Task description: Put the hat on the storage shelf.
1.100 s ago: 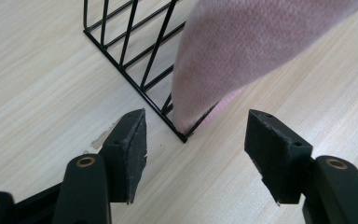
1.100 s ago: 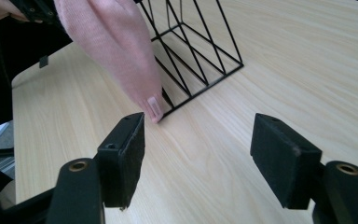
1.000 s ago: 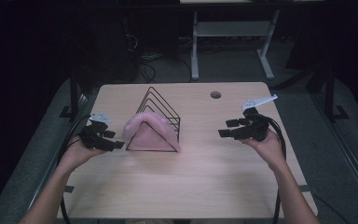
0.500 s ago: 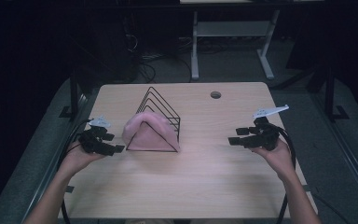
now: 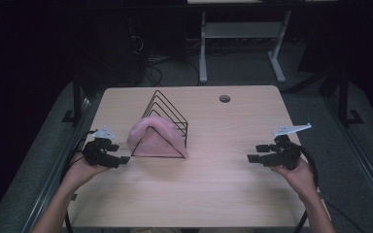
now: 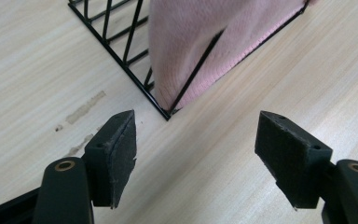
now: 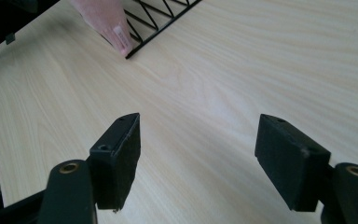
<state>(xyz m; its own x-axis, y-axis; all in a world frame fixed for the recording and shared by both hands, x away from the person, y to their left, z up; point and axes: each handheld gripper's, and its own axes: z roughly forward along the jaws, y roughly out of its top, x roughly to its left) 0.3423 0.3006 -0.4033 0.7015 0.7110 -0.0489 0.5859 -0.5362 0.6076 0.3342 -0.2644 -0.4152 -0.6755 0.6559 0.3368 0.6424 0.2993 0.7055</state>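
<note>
High view: a pink cloth [image 5: 156, 138] lies draped over the wire rack [image 5: 167, 114] on the bench [image 5: 213, 189], the left hand-held gripper [image 5: 121, 160] just beside the rack and the right hand-held gripper [image 5: 253, 158] well apart from it. Left gripper view: jaws spread and empty, facing the rack's corner [image 6: 167, 114]. Right gripper view: jaws spread and empty over bare wood. Draping looks done; little seems left.
</note>
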